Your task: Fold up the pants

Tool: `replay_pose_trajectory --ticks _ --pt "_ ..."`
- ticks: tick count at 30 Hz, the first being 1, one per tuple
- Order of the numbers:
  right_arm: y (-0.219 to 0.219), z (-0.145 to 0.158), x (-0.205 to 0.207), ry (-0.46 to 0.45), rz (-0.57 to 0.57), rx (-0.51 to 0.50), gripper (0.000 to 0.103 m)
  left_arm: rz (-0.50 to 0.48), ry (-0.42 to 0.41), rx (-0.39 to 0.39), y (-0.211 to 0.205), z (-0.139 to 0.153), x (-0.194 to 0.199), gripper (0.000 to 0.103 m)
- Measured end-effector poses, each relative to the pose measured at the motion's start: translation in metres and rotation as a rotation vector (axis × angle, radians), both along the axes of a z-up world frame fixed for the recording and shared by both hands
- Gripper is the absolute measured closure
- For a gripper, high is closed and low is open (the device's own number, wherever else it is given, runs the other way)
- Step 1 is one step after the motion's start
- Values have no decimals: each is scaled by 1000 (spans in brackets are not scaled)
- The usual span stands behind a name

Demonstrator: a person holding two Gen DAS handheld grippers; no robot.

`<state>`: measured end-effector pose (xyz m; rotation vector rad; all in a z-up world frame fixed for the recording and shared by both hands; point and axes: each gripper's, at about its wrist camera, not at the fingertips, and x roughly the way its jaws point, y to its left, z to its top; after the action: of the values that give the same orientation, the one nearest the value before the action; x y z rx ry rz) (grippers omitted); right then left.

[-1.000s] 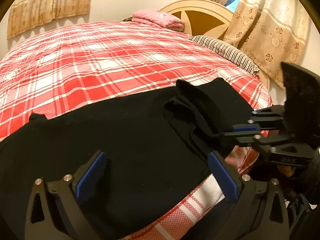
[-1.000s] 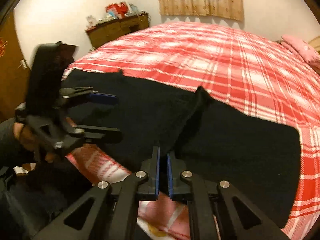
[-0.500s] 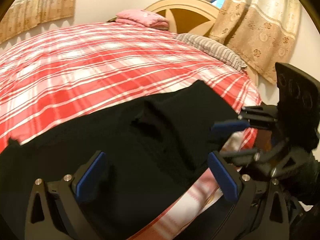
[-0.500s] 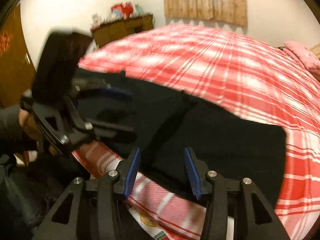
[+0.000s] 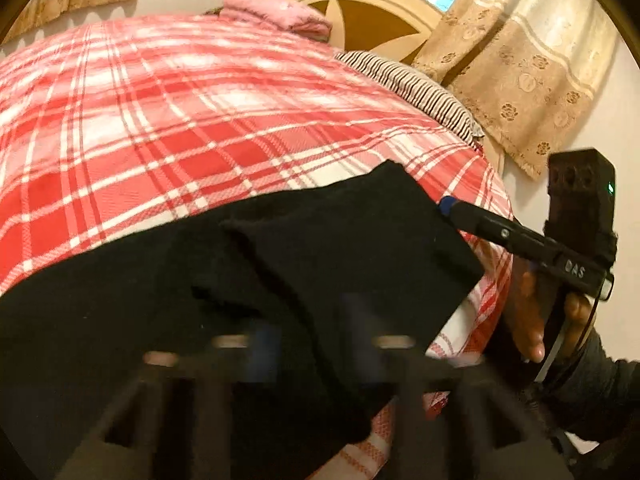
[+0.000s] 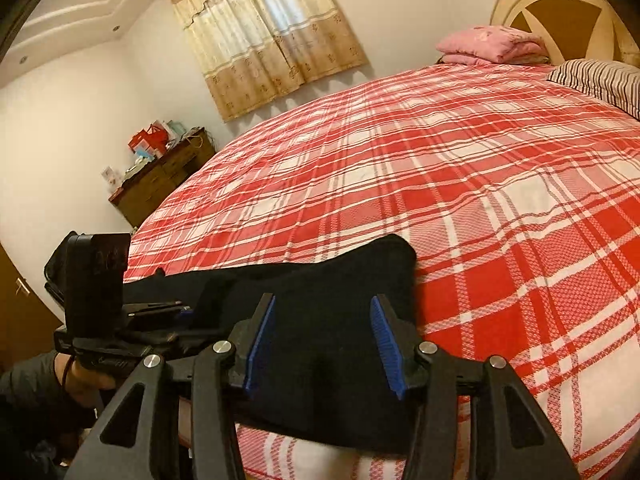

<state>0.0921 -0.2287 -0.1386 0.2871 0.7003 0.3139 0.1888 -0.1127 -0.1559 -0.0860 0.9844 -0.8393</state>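
We hold a two-finger gripper in each hand over black pants (image 6: pixel 340 320) that lie on a bed.

In the right wrist view, our right gripper (image 6: pixel 323 340) fills the lower middle of the frame. Its blue pads (image 6: pixel 260 344) stand apart and its jaws are opening. The dark cloth shows in the gap between them, and the pads do not press on it. The pants stretch from there toward the lower left of the frame, along the near edge of the bed.

At the lower left of that same view sits our left gripper (image 6: pixel 182 310), tips close together over the cloth, with a black camera block above it.

In the left wrist view, the left gripper is a motion-blurred shape across the bottom of the frame, its jaws closing. We cannot tell from the blur whether the pads press on the cloth. The pants (image 5: pixel 280 280) fill the lower half of this frame, with one squared end toward the right.

At the right edge, a hand (image 5: pixel 532 316) holds the right gripper, whose finger tip touches the pants' far corner.

Around the pants spreads a red and white plaid bedspread (image 6: pixel 440 180). Farther off lie a folded pink blanket (image 6: pixel 488 46), a striped pillow (image 6: pixel 600 78), a cream headboard (image 5: pixel 372 12), beige curtains (image 6: pixel 264 32) and a wooden dresser (image 6: pixel 160 180).
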Motion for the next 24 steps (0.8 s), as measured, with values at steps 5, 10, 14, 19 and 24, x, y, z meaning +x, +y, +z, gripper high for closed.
replay_pose_trajectory --ticks 5,10,14,19,24 --pt "-6 5 -7 -52 -26 10 52 23 -6 -67 21 13 -5 94" --pt "-5 10 -12 -84 -25 13 50 51 -26 -90 49 30 -9 94" --pt "5 11 -14 -100 10 -14 49 72 -18 -86 61 29 -11 94" --pt "16 8 -16 -102 36 -40 48 92 14 -84 56 12 -6 94" --pt "12 6 -14 -96 19 -37 48 137 63 -95 41 0 3 53"
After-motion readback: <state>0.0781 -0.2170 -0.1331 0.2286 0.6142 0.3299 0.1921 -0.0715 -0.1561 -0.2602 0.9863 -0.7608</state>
